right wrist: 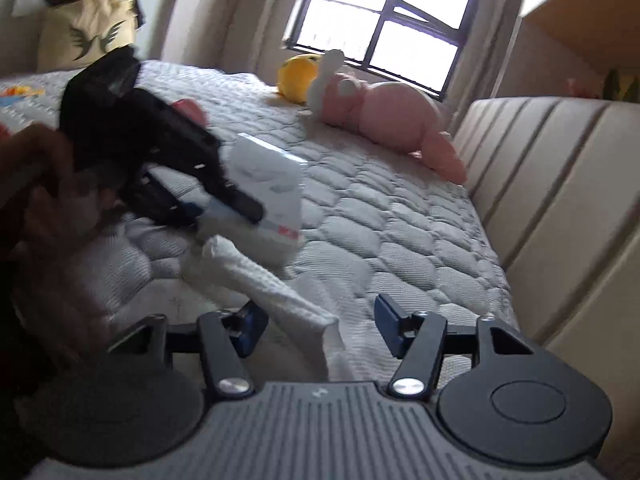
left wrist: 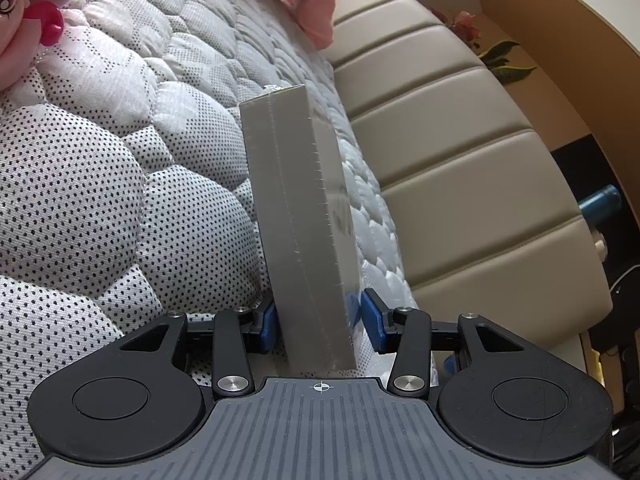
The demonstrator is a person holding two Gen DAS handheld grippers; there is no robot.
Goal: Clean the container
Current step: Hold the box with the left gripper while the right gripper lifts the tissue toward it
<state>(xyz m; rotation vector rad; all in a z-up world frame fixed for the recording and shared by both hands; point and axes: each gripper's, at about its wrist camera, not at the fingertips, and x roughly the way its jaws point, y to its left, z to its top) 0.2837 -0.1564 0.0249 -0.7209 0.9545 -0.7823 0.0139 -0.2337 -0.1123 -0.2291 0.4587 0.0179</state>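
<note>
Grey and wrapped in clear film, the box (left wrist: 298, 216) stands on edge between the blue pads of the left claw (left wrist: 318, 320), its far end leaning toward the quilted mattress (left wrist: 120, 168). The left pad touches the box; at the right pad a narrow gap seems to show, so I cannot tell whether the claw pinches it or only brackets it. From the right wrist view the same box (right wrist: 272, 184) appears white and blurred, with the left claw (right wrist: 224, 204) at its lower end and a hand (right wrist: 52, 184) behind that claw.

The right claw (right wrist: 320, 328) is spread wide. A folded white cloth (right wrist: 280, 292) lies between its pads, running toward the box, its near corner draped close to the left pad; neither pad presses on it.

A pink plush (right wrist: 384, 120) and a yellow toy (right wrist: 298, 76) rest on the mattress near the window (right wrist: 380, 20). A beige padded headboard (left wrist: 440, 152) runs along the mattress edge.
</note>
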